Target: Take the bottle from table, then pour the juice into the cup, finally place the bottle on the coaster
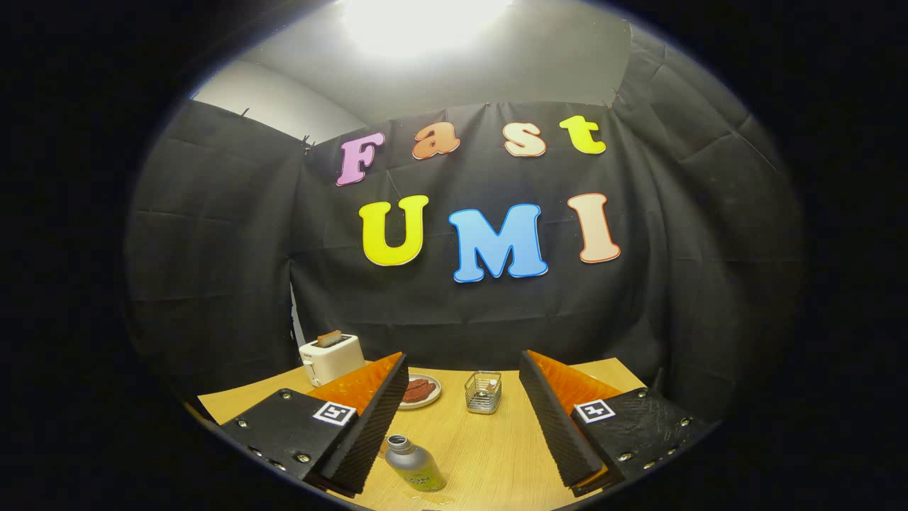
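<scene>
A small silver bottle with a yellow-green label and a grey cap stands upright on the wooden table. It is low between my fingers, close to the left finger. My gripper is open wide, with nothing held, and it hovers above the table. The right finger is well clear of the bottle.
Beyond the fingers a wire basket holds a small item. A plate with reddish-brown food sits just past the left fingertip. A white toaster with a slice of toast stands at the table's far left corner, against the black cloth wall.
</scene>
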`<state>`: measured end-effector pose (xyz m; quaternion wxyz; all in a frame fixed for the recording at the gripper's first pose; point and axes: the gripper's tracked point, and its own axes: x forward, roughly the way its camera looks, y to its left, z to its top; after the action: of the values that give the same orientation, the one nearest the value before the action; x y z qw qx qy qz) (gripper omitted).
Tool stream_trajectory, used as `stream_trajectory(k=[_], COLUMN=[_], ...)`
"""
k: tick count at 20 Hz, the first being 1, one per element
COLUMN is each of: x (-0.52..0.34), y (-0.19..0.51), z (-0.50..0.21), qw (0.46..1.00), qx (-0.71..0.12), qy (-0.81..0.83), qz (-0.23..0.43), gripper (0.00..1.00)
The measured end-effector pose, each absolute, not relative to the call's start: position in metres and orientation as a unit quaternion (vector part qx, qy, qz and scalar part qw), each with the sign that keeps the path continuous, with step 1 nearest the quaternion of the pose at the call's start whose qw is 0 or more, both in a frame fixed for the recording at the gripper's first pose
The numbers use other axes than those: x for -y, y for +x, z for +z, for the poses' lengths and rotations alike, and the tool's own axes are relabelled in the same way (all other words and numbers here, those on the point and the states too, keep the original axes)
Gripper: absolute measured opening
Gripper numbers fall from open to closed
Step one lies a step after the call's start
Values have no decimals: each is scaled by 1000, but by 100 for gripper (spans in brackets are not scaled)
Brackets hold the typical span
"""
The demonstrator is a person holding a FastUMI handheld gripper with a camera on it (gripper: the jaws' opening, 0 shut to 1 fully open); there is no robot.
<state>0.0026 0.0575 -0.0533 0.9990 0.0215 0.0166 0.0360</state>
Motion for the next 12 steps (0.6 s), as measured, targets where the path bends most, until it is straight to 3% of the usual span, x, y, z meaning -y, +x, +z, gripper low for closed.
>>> stream_trajectory(k=[12], x=[-108], y=[8], z=[-130], qw=[999], qx=[-7], qy=[-12], qz=[40], gripper=[97])
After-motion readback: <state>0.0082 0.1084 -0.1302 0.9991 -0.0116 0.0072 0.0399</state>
